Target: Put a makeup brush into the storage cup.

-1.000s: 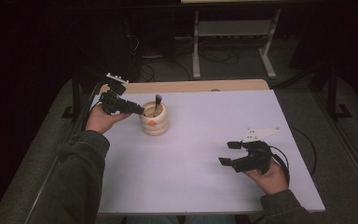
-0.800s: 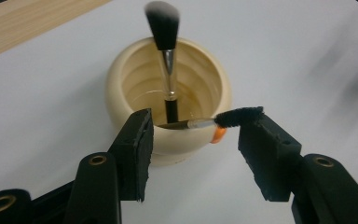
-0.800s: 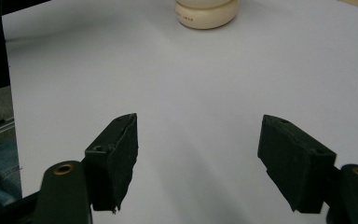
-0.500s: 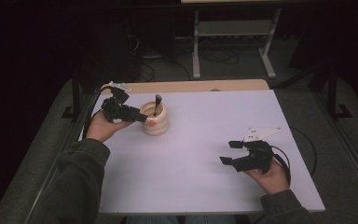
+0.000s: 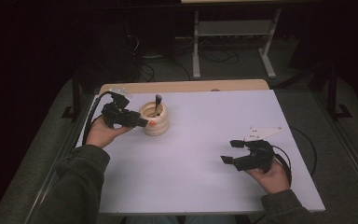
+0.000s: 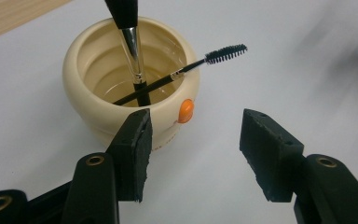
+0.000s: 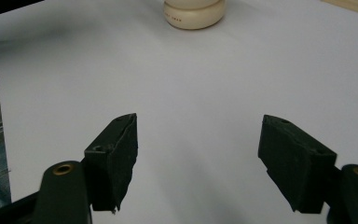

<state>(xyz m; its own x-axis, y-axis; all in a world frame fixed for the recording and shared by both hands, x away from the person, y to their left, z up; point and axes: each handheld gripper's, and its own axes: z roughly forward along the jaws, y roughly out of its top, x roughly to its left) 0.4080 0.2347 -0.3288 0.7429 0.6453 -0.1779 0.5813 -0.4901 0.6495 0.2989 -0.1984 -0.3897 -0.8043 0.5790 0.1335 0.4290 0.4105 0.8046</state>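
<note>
- The cream jar (image 6: 130, 88) is seen just above the spread, empty left gripper (image 6: 193, 149), left of centre.
- The mascara wand (image 6: 186, 72) is leaned to the upper right.
- The right gripper (image 5: 235, 151), also spread and empty, is kept well apart at the lower right of the desk (image 5: 205, 186).

High view looked down and forward over the white table (image 5: 205, 154); left gripper view sat close to the cream pot (image 6: 121, 84), right gripper view well back from it; all shared it.

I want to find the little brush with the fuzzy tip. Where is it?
Look on the white table for the cream pot by the left gripper. Two tools stand inside; yours is the thin spoolie brush leaning over the rim, bristly-tipped, unlike the upright silver-collared brush.
</note>
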